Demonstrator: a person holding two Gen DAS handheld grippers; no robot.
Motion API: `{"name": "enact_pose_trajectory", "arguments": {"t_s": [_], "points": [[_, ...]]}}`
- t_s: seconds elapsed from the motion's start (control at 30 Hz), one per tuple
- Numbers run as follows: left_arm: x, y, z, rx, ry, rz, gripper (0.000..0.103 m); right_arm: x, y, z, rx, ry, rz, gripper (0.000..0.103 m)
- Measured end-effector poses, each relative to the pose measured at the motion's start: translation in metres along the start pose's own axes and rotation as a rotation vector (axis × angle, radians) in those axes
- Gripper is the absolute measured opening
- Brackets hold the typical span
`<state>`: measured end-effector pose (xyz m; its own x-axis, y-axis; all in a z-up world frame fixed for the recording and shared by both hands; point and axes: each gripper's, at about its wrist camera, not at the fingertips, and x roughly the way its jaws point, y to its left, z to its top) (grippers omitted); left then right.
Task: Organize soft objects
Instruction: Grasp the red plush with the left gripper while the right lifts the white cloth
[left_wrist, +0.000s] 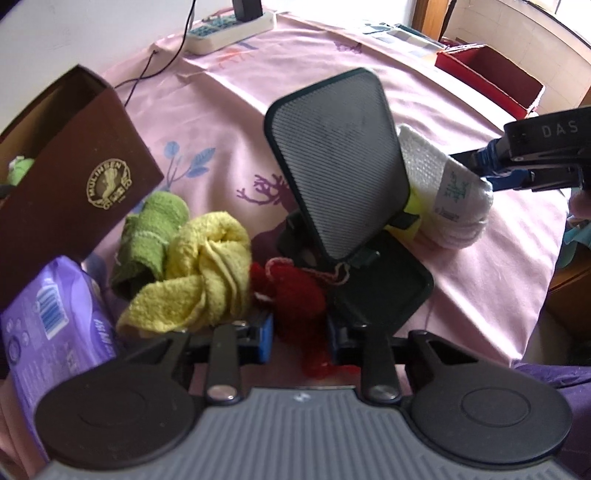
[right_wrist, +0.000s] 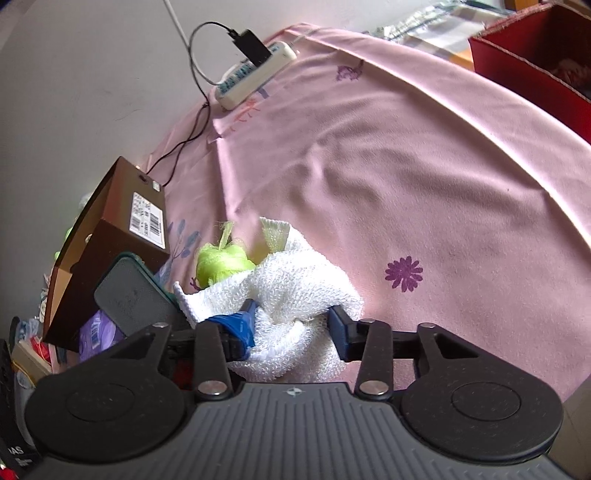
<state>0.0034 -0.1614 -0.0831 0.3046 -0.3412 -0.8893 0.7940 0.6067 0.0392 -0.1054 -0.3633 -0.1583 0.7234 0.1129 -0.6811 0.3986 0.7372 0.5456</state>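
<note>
My left gripper (left_wrist: 300, 338) is shut on a red knitted piece (left_wrist: 295, 295) at the table's near edge. A yellow cloth (left_wrist: 201, 275) and a green cloth (left_wrist: 151, 236) lie knotted just left of it. My right gripper (right_wrist: 291, 326) is shut on a white towel (right_wrist: 291, 288); it also shows in the left wrist view (left_wrist: 491, 171) gripping the towel (left_wrist: 443, 188) behind a phone stand. A neon green yarn ball (right_wrist: 221, 264) lies beyond the towel.
A black phone stand (left_wrist: 340, 162) stands mid-table on the pink tablecloth (right_wrist: 406, 166). An open brown box (left_wrist: 70, 162) sits left, a purple packet (left_wrist: 48, 332) below it. A power strip (right_wrist: 255, 75) lies at the back, a red box (right_wrist: 532, 66) at the far right.
</note>
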Motion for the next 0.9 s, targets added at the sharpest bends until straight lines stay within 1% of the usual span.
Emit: {"name": "enact_pose_trajectory", "arguments": {"t_s": [0.03,0.1,0.2,0.27,0.33,0.47,0.5,0.53,0.57,0.63,0.73,0.77,0.9], "points": [[-0.004,-0.001,-0.002,0.004,-0.016,-0.001,0.025,-0.003,0.0,0.0,-0.007,-0.008,0.0,0.014],[-0.015,-0.003,-0.005,0.022,-0.05,-0.003,0.024,-0.01,-0.001,0.0,-0.016,-0.027,0.0,0.005],[-0.03,-0.006,-0.009,0.049,-0.086,-0.011,0.024,-0.02,-0.003,0.003,-0.022,-0.052,-0.012,0.0],[-0.038,-0.007,-0.012,0.067,-0.096,-0.016,0.024,-0.026,-0.005,0.007,-0.022,-0.075,-0.019,0.0],[-0.045,-0.006,-0.015,0.072,-0.1,-0.005,0.024,-0.032,-0.005,0.011,-0.027,-0.091,-0.019,0.0],[-0.055,0.002,-0.015,0.036,-0.12,0.003,0.024,-0.034,-0.003,0.012,-0.034,-0.091,0.001,0.0],[-0.057,0.003,-0.014,0.028,-0.129,0.007,0.024,-0.035,0.0,0.01,-0.038,-0.092,0.003,0.006],[-0.061,0.006,-0.014,0.019,-0.14,0.01,0.024,-0.036,0.003,0.008,-0.057,-0.084,0.005,0.006],[-0.066,0.007,-0.013,0.013,-0.152,0.013,0.024,-0.038,0.007,0.005,-0.091,-0.078,0.013,0.007],[-0.076,0.011,-0.011,0.005,-0.179,0.022,0.024,-0.046,0.017,-0.003,-0.211,-0.083,-0.005,0.007],[-0.089,0.019,-0.01,-0.012,-0.211,0.036,0.024,-0.06,0.031,-0.023,-0.47,-0.09,-0.073,0.008],[-0.093,0.022,-0.009,-0.024,-0.221,0.04,0.024,-0.063,0.036,-0.029,-0.533,-0.094,-0.094,0.009],[-0.097,0.032,-0.003,-0.067,-0.244,0.053,0.024,-0.057,0.05,-0.042,-0.655,-0.1,-0.115,0.012]]}}
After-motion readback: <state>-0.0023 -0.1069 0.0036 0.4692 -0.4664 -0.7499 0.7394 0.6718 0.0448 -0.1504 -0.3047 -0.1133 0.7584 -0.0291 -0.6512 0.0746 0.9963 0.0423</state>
